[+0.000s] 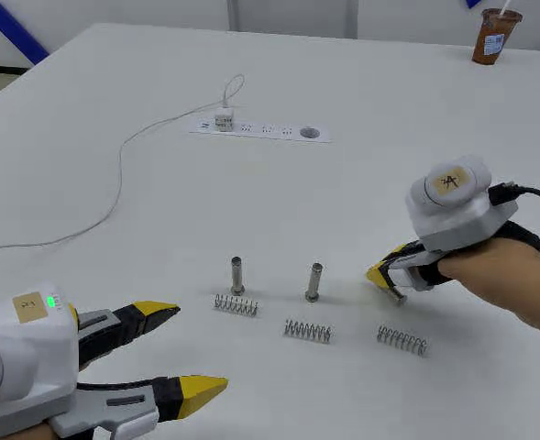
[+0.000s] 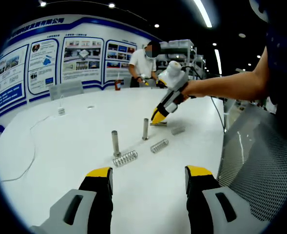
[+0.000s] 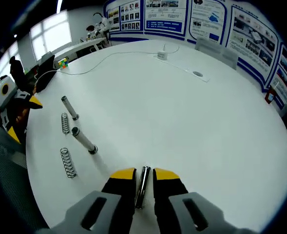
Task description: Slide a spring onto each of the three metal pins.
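Note:
Two metal pins stand upright on the white table. Three springs lie flat just in front of them. My right gripper is low over the table to the right, shut on the third pin, which lies between its yellow tips. In the right gripper view the standing pins and two springs are at the left. My left gripper is open near the front left, holding nothing; its own view has the pins ahead.
A white power strip with a plugged charger and a long cable lies further back. A brown drink cup stands at the far right corner. A person stands beyond the table.

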Action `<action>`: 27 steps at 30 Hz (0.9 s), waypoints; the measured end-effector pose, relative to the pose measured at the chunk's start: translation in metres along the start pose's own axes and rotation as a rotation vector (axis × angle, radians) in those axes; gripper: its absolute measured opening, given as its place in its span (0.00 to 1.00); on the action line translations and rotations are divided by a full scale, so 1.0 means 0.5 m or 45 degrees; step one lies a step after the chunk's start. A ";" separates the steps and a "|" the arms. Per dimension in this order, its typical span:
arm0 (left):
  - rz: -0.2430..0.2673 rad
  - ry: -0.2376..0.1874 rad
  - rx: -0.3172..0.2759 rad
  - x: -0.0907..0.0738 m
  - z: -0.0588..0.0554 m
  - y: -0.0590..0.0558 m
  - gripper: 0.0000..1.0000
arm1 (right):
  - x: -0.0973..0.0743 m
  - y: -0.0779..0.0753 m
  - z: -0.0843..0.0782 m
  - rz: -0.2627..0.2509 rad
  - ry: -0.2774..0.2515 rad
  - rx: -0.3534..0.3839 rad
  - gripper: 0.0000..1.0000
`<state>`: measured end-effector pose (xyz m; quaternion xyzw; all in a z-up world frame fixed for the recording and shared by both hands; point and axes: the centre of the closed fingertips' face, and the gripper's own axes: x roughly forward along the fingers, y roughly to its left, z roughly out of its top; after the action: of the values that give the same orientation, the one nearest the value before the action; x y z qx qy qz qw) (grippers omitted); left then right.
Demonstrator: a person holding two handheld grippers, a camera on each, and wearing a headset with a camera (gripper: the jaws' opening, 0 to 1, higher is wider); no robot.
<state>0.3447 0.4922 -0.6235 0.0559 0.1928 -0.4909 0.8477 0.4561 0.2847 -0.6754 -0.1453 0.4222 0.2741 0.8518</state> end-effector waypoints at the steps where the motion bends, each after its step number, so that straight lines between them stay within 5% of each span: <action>1: 0.000 0.000 0.000 0.000 0.000 0.000 0.61 | 0.003 0.000 -0.002 0.001 0.010 0.004 0.14; 19: 0.004 0.003 -0.009 -0.001 -0.007 0.003 0.60 | 0.015 -0.002 -0.011 0.023 0.110 0.063 0.10; 27: 0.002 0.005 -0.009 0.000 -0.008 0.000 0.59 | 0.010 0.012 -0.014 -0.011 0.160 0.015 0.10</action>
<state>0.3437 0.4932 -0.6273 0.0542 0.1963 -0.4895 0.8479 0.4505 0.2880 -0.6835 -0.1591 0.4760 0.2583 0.8255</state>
